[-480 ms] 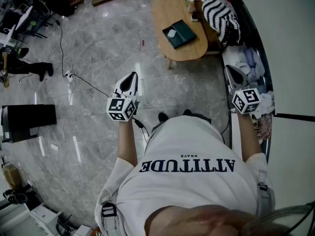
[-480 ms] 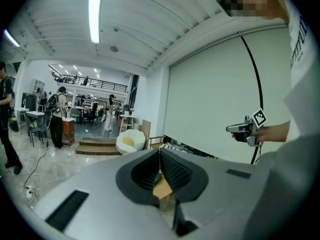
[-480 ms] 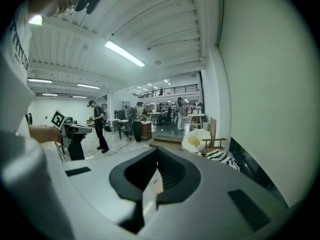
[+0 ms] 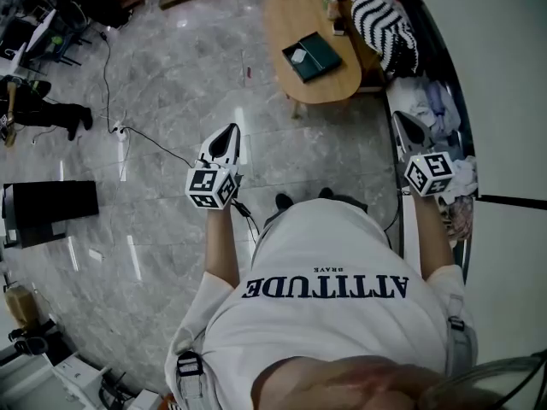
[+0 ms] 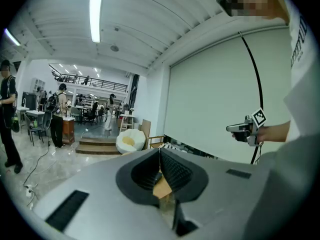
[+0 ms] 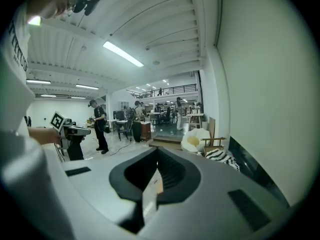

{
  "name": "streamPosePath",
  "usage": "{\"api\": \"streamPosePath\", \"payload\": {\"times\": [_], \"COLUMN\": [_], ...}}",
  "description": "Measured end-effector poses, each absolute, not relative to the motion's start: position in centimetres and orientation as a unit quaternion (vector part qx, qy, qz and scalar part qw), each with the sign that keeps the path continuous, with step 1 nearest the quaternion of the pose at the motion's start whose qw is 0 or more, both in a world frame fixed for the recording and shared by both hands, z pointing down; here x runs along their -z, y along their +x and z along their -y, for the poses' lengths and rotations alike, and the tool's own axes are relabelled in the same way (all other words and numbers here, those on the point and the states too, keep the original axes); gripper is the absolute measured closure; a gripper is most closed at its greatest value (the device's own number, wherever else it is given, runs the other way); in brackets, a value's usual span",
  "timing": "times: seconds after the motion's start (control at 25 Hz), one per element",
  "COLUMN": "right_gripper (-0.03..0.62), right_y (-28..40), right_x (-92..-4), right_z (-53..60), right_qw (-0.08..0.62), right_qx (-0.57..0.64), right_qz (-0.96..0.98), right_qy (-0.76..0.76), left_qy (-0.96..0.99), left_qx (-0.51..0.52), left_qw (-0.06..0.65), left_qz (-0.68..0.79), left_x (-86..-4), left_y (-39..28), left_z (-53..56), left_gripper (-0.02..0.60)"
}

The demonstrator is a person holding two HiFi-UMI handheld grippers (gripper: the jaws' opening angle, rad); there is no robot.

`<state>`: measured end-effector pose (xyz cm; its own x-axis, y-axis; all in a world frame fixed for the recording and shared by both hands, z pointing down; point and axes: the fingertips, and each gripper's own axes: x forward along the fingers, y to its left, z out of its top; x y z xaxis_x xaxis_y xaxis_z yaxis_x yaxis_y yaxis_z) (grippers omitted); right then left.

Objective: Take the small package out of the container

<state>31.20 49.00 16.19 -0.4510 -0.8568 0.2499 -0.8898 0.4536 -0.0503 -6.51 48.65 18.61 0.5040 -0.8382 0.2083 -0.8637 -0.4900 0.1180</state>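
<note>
On the oval wooden table [image 4: 332, 84] far ahead lies a dark green container [image 4: 314, 60], and a small white package [image 4: 297, 56] rests in it. Both grippers are held up in the air, well short of the table. My left gripper [image 4: 224, 137] is shut and empty; its own view shows the jaws [image 5: 160, 151] meeting. At the right, near the wall, my right gripper [image 4: 407, 126] is also shut with nothing between its jaws [image 6: 157, 151]. Neither gripper view shows the container. Each gripper view shows the other gripper out to the side: the right gripper [image 5: 246, 129], the left gripper [image 6: 71, 130].
A black-and-white striped cushion [image 4: 383, 22] sits on a chair behind the table. Clothes [image 4: 432, 105] are piled by the right wall. A cable [image 4: 145, 139] crosses the marble floor, and a black box [image 4: 49, 212] stands at the left. People stand farther back [image 6: 100, 124].
</note>
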Motion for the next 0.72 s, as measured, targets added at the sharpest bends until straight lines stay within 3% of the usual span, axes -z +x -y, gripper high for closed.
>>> {"api": "streamPosePath", "payload": {"times": [0.72], "right_gripper": [0.572], "right_y": [28.8], "right_x": [-16.9], "right_z": [-48.9], "right_qw": [0.101], "right_qx": [-0.097], "right_qz": [0.845], "right_qy": [0.516], "left_qy": [0.861], "left_qx": [-0.062], "left_qw": [0.116], "left_qz": [0.491], "left_x": [-19.7], "left_y": [-8.7], "left_z": [-48.2], "left_gripper": [0.558]}}
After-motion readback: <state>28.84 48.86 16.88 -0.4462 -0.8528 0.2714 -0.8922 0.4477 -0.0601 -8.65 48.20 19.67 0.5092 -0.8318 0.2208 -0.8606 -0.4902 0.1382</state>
